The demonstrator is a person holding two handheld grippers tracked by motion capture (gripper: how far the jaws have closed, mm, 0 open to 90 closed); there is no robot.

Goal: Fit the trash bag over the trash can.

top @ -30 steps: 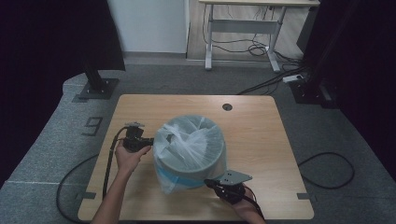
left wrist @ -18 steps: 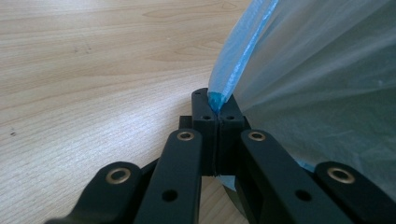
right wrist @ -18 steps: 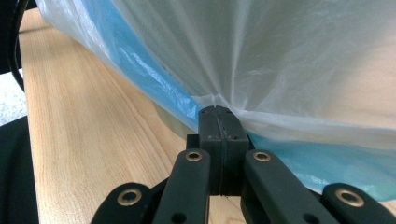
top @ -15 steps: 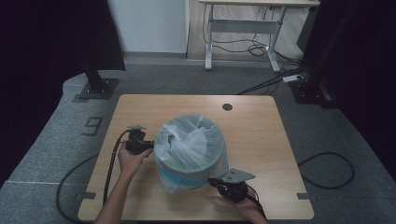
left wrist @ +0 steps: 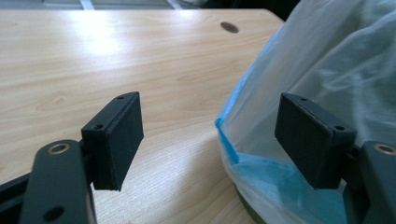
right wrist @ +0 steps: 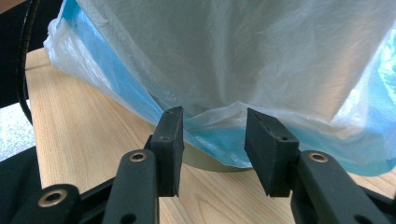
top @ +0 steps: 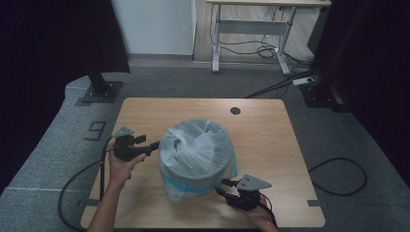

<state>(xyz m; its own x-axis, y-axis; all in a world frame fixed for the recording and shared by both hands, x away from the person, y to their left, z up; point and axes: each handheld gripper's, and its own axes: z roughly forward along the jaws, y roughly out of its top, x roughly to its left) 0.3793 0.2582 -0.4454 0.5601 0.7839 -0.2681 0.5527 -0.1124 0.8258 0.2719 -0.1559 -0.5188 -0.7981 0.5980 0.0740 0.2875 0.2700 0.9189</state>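
Note:
A round grey bin (top: 212,173) stands mid-table, lined with a translucent white bag (top: 196,150) whose blue-edged hem hangs over the rim. My left gripper (top: 153,145) sits just left of the bin. Its jaws have just been opening and stand wide apart (left wrist: 210,116). The bag's blue edge (left wrist: 229,149) hangs loose between them, pressed by neither pad. My right gripper (top: 223,186) is at the bin's near right side. Its jaws have also just been opening (right wrist: 215,123), and a fold of the bag (right wrist: 215,112) lies slack in the gap.
The wooden table (top: 270,130) has a cable hole (top: 235,110) near its far edge. Black cables trail from both grippers off the near side. A desk frame (top: 251,29) and floor cables lie beyond the table.
Both grippers opened and let go of the bag. The left gripper drew back to the left, away from the bin. The right hand stayed put.

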